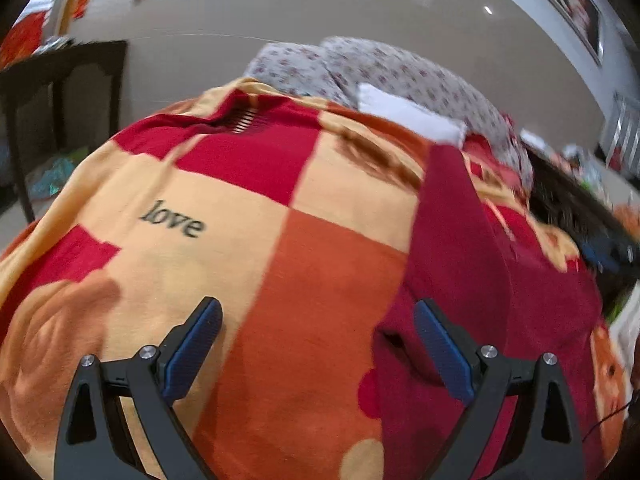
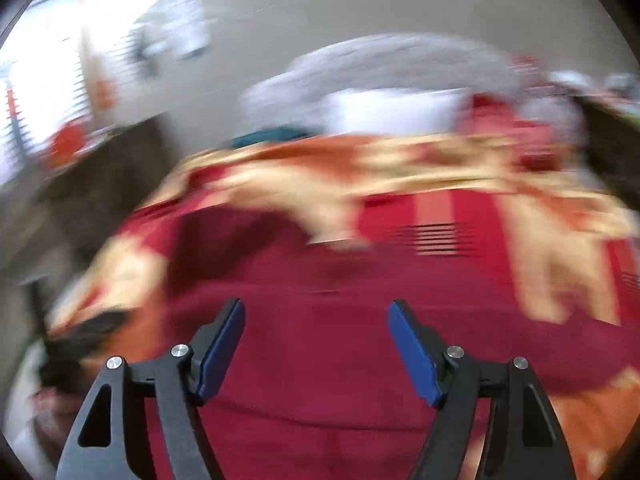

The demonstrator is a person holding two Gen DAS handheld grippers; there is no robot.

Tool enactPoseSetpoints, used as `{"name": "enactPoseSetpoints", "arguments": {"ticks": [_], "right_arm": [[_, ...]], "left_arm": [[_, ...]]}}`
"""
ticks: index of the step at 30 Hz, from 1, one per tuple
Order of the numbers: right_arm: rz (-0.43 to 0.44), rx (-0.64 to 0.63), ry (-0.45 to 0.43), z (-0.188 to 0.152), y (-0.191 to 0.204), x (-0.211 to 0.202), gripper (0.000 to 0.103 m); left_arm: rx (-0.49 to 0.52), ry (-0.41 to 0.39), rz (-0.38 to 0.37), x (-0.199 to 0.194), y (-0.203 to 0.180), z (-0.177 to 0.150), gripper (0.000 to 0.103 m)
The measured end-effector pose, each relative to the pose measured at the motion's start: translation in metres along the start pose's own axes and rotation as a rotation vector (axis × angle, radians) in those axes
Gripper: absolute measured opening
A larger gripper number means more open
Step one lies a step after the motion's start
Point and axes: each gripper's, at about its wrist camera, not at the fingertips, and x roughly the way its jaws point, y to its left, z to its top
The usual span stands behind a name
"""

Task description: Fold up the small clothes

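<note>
Here the left gripper (image 1: 318,354) hangs with its blue-padded fingers spread wide and nothing between them, over a plush blanket chequered in red, orange and cream (image 1: 224,200). The dark red small garment (image 1: 460,248) lies on it at the right of the left wrist frame. The right gripper (image 2: 316,350), likewise gaping and holding nothing, hovers over that garment, which fills the lower middle of its blurred frame.
</note>
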Motion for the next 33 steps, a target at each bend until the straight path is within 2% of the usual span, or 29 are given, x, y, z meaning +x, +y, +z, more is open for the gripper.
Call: {"name": "enactPoseSetpoints", "arguments": {"ticks": [1, 3, 4, 5, 6, 7, 8, 10, 14, 18, 19, 20, 22, 26, 27, 28, 29, 30, 32, 33], "right_arm": [[0.064, -0.032, 0.024, 0.006, 0.021, 0.018, 0.078], [0.098, -0.077, 0.036, 0.013, 0.048, 0.039, 0.076], [0.122, -0.101, 0.030, 0.019, 0.063, 0.052, 0.070], [0.141, -0.112, 0.034, 0.022, 0.072, 0.060, 0.057], [0.160, -0.127, 0.051, 0.025, 0.083, 0.073, 0.048], [0.154, -0.138, 0.084, 0.028, 0.093, 0.089, 0.029], [0.130, -0.142, 0.115, 0.031, 0.099, 0.103, 0.016], [0.114, -0.135, 0.188, 0.034, 0.106, 0.140, 0.015], [0.177, -0.095, 0.283, 0.034, 0.114, 0.191, 0.015], [0.235, -0.084, 0.239, 0.041, 0.108, 0.165, 0.018], [0.230, -0.099, 0.210, 0.042, 0.101, 0.148, 0.028], [0.225, -0.108, 0.199, 0.044, 0.095, 0.138, 0.046], [0.221, -0.122, 0.209, 0.039, 0.083, 0.125, 0.065], [0.147, -0.193, 0.233, 0.027, 0.070, 0.124, 0.066], [0.158, -0.196, 0.232, 0.024, 0.068, 0.126, 0.066], [0.191, -0.194, 0.234, 0.024, 0.066, 0.130, 0.062], [0.227, -0.195, 0.229, 0.025, 0.066, 0.132, 0.048], [0.243, -0.212, 0.216, 0.023, 0.069, 0.133, 0.040], [0.238, -0.241, 0.207, 0.022, 0.072, 0.135, 0.014], [0.231, -0.253, 0.211, 0.020, 0.073, 0.135, 0.011]], "left_arm": [[0.007, 0.010, -0.001, 0.002, -0.002, 0.000, 0.096], [0.002, 0.044, 0.012, 0.010, -0.001, -0.001, 0.096], [-0.005, 0.049, 0.010, 0.011, 0.001, -0.001, 0.096], [-0.013, 0.047, 0.007, 0.010, 0.003, -0.001, 0.096], [-0.014, 0.045, 0.007, 0.010, 0.003, -0.001, 0.096], [-0.012, 0.042, 0.009, 0.009, 0.003, -0.001, 0.096], [-0.012, 0.040, 0.012, 0.009, 0.003, -0.001, 0.096], [-0.024, 0.035, 0.009, 0.008, 0.006, 0.000, 0.096], [-0.046, 0.037, -0.009, 0.008, 0.012, 0.000, 0.096], [-0.034, 0.041, 0.004, 0.008, 0.010, 0.000, 0.096], [-0.033, 0.041, 0.005, 0.009, 0.010, 0.001, 0.096], [-0.034, 0.041, 0.004, 0.008, 0.010, 0.001, 0.096], [-0.041, 0.040, -0.002, 0.008, 0.009, 0.001, 0.096], [-0.033, 0.041, 0.006, 0.009, 0.009, 0.002, 0.096], [-0.035, 0.041, 0.004, 0.008, 0.009, 0.001, 0.096], [-0.038, 0.041, 0.001, 0.009, 0.009, 0.002, 0.096], [-0.041, 0.040, -0.001, 0.009, 0.009, 0.001, 0.096], [-0.043, 0.038, -0.002, 0.008, 0.008, 0.001, 0.096], [-0.050, 0.031, -0.005, 0.007, 0.008, 0.002, 0.096], [-0.054, 0.031, -0.006, 0.007, 0.008, 0.002, 0.096]]}}
